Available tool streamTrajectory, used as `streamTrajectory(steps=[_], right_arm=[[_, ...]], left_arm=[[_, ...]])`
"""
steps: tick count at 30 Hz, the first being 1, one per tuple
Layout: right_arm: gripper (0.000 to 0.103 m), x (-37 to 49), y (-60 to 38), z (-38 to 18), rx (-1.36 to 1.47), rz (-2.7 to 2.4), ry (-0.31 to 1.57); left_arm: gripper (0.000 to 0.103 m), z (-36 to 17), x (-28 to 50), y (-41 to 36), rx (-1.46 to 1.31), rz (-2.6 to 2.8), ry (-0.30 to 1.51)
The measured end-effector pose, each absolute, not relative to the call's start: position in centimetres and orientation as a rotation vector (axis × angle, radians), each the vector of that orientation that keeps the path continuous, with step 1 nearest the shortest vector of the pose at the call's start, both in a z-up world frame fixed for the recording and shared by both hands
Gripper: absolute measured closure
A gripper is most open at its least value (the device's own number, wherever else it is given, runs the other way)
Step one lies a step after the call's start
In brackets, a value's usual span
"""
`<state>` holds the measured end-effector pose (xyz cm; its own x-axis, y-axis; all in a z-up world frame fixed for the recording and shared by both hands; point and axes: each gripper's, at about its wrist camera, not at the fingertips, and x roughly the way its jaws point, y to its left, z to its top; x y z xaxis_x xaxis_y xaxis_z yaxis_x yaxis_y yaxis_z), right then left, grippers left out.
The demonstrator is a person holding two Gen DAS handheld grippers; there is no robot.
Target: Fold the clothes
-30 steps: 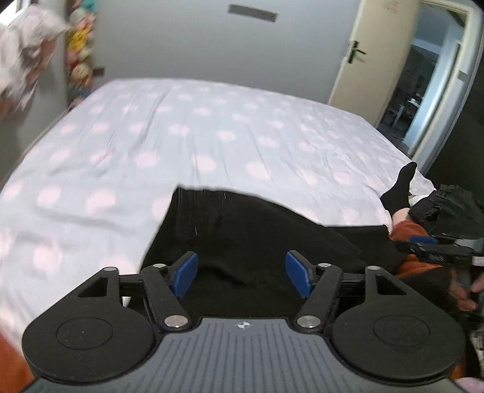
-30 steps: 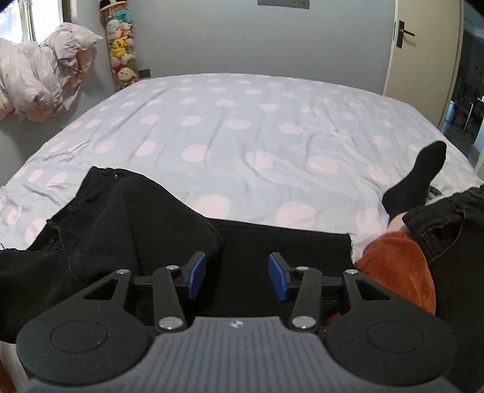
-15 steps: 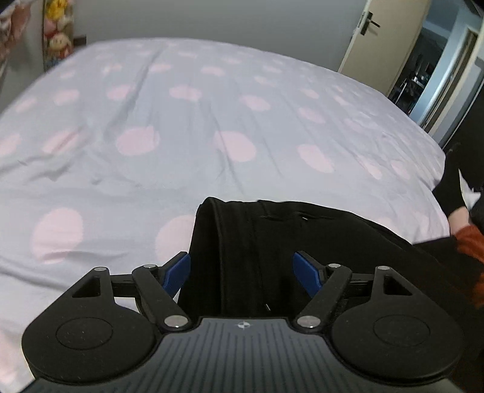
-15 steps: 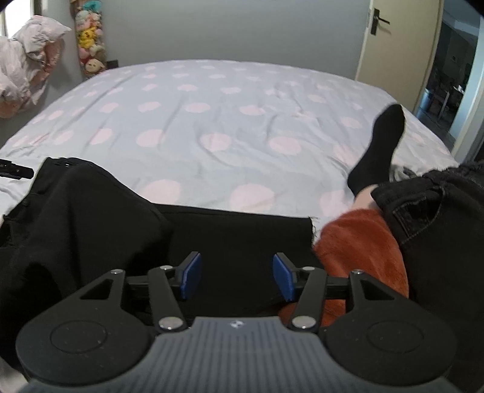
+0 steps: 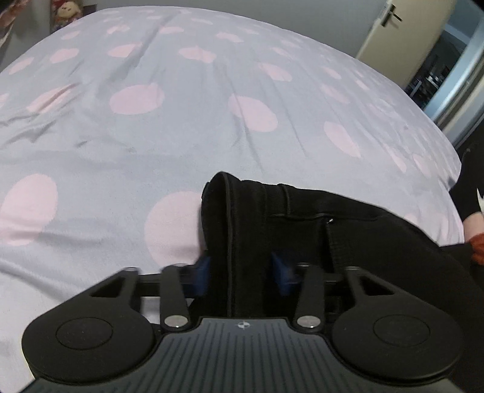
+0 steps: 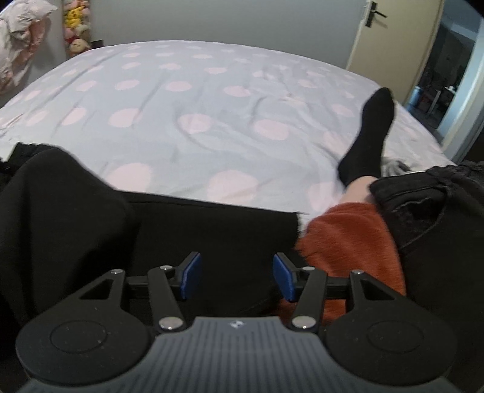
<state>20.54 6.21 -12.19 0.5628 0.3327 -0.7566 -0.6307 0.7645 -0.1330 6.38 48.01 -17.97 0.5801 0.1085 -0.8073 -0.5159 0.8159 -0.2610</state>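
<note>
Across the near edge of the bed [image 5: 211, 127], whose pale sheet carries pink dots, lies a black garment [image 5: 302, 229], its folded, seamed end reaching toward twelve o'clock in the left wrist view. The left tool [image 5: 240, 273] sits over that end with a band of the cloth running between its blue pads [image 5: 202, 272]; the jaws are closing and the pads are blurred, so I cannot tell whether they press on the fabric yet. From the right wrist view the same black garment [image 6: 196, 229] spreads from nine o'clock, where it bunches into a rounded hump, across to the middle, where it lies flat with a straight far edge and a frayed corner near three o'clock. The right tool [image 6: 236, 276] hangs above this flat part, its jaws spread and nothing pinched between them. Just beside the garment's frayed corner, at three o'clock, is an orange fuzzy cloth [image 6: 348, 238], touching a darker black denim piece [image 6: 429, 205] further right. A person's foot in a black sock [image 6: 370, 136] rests on the bed at one to two o'clock. Soft toys [image 6: 77, 27] hang on the wall at eleven o'clock, and a door [image 6: 390, 39] stands at one o'clock.
</note>
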Motion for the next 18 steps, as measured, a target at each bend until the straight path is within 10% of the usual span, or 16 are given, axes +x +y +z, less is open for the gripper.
streamTrajectory(steps=[18], right_arm=[[0.044, 33.1, 10.0, -16.9, -0.456, 0.608, 0.949]], left_arm=[[0.076, -8.6, -9.3, 53.2, -0.539, 0.856, 0.698]])
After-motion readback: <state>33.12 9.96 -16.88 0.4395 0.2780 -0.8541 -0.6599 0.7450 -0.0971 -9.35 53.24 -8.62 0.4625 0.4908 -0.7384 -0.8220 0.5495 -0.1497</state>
